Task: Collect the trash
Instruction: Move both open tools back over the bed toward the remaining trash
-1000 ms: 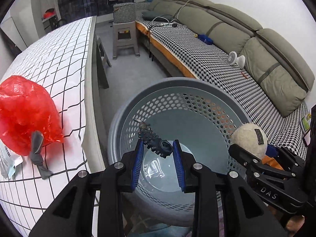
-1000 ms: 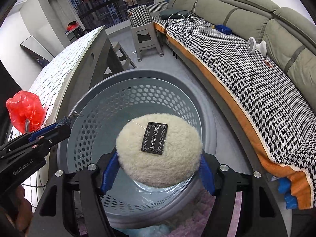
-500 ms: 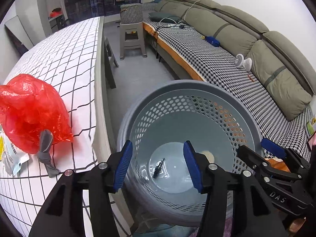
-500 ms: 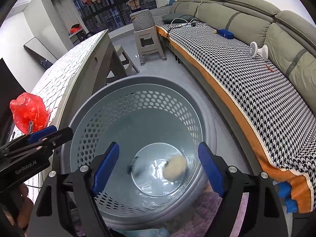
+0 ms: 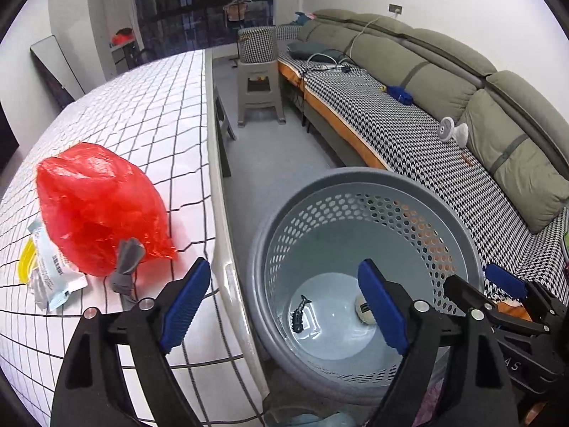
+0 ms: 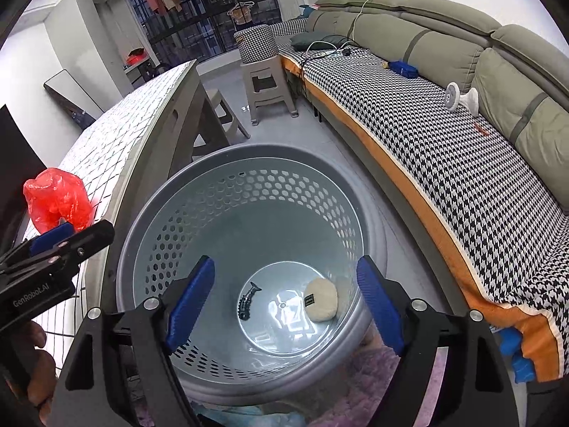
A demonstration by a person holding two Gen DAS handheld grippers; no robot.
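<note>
Grid-cloth table (image 5: pixel 149 114), grey basket (image 5: pixel 458 220) on floor, sofa (image 6: pixel 462 163) beyond; left jaws opening, right jaws wide, both empty

Black claw (image 6: pixel 284 306) arms, ribbed blue pads (image 6: pixel 190 300), silver screws, lettering possibly "GenRobot.AI"

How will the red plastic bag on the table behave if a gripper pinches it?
The red plastic bag is thin, crinkled and translucent, so it will probably crumple rather than resist. It looks puffed up, likely light for its bulk. The glossy film may slip; pinching a fold seems safer.
</note>
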